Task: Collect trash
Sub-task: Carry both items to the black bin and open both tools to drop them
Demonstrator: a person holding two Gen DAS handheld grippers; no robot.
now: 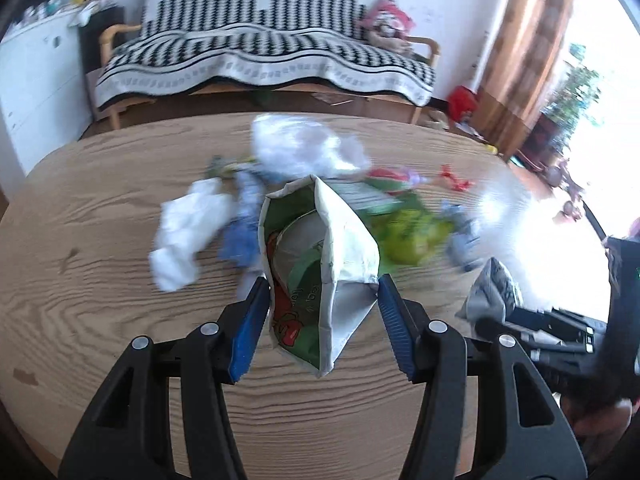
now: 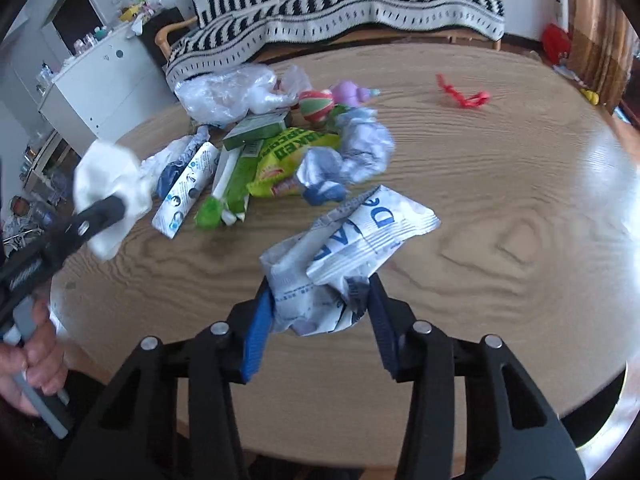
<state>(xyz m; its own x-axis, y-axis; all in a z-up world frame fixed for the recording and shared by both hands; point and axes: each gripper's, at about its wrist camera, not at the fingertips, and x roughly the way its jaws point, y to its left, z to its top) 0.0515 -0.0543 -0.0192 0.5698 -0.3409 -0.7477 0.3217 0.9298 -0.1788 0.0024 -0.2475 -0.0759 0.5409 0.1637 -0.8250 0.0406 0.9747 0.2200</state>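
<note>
Two grippers, each closed on trash above the wooden table [image 2: 500,184]. Left gripper [image 1: 322,284]: blue pads pinch a green-and-white carton [image 1: 320,256], its print partly folded under. Right gripper [image 2: 320,292]: fingers clamp a crumpled white-and-blue wrapper [image 2: 348,252], lettering cut off by creases. Ahead of the right fingers lies the trash pile [image 2: 260,148], including a yellow-green snack bag [image 2: 288,160]; a red ribbon scrap [image 2: 462,94] sits well apart. Motion blur in the left view leaves the pile hard to make out.
</note>
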